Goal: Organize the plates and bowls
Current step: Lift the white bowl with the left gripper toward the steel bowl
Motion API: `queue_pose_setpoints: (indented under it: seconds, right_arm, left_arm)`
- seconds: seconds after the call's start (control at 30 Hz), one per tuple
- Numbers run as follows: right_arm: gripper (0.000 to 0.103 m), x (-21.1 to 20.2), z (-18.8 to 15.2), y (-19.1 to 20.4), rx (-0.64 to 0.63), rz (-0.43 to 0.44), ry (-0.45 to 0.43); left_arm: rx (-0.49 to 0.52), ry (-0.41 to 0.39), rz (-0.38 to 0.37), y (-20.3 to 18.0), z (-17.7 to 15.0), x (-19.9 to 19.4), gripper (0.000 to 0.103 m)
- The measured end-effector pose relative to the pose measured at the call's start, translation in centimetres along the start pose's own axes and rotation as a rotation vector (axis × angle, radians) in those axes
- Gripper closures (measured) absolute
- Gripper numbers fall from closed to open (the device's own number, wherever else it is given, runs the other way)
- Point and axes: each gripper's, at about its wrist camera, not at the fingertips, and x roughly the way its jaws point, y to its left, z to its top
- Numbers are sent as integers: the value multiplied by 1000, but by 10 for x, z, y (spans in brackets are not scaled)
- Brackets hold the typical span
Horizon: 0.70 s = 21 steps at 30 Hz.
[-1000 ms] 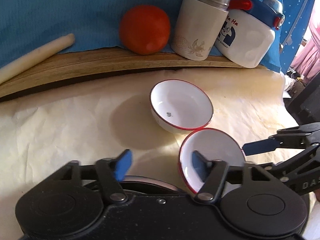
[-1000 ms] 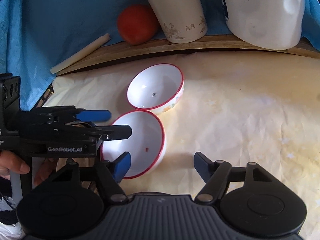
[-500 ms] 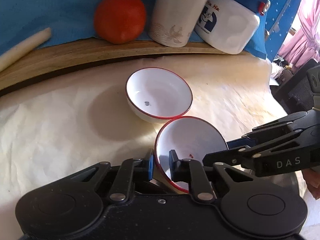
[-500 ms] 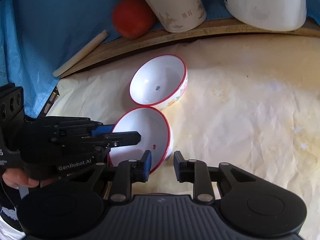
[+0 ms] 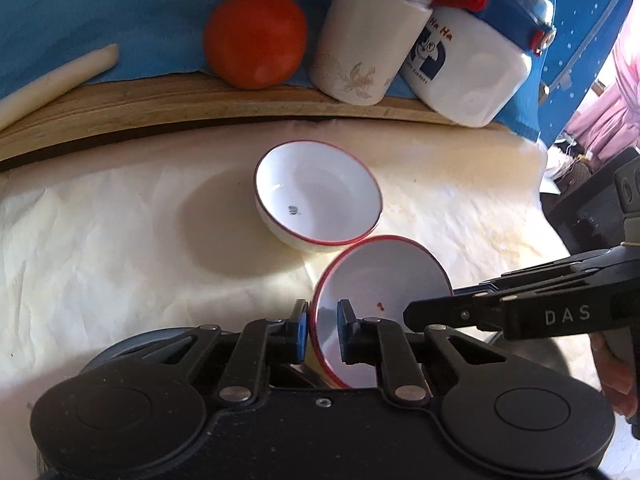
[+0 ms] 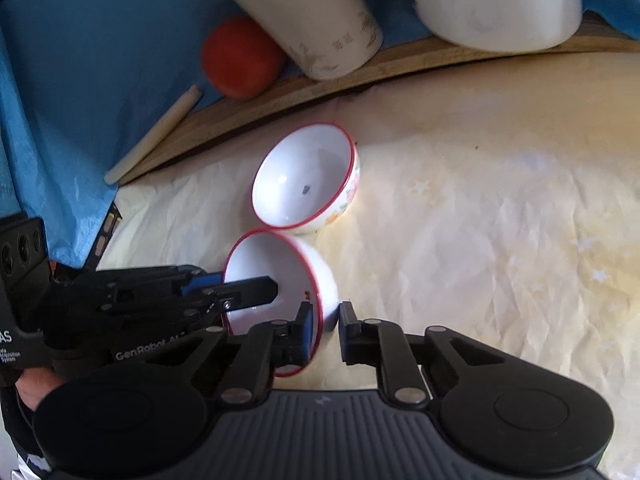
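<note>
At six o'clock on the paper-covered bench, the near bowl stands tilted, its rim clenched from both sides: the left gripper has its jaws closed on the bowl's left rim, the right gripper has its jaws grasping the right rim. At twelve o'clock from it, touching or nearly so, sits the far bowl, upright. Beyond, a tomato rests on a board.
</note>
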Motion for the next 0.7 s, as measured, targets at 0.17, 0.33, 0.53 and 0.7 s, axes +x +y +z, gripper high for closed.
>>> queue_pose_setpoints:
  seconds: [0.17,0.33,0.53,0.7]
  right_arm:
    - [91,-13,-2,0,2,-1,-37]
    - [92,-35,-7,-1,-2,7,-94]
    - [92,-63,-13,1,-9,10,-131]
    - [92,-85,-30,-3,-13,-7,-144]
  left_arm:
    - [-11,-37,-9,-8,2,-13,88]
    - [-21,-79,-26,-17,5,-30,90]
    - [-14,-98,-74,-33,3,-48,91]
    - [28,-96,-101,-53,-9,-59,91]
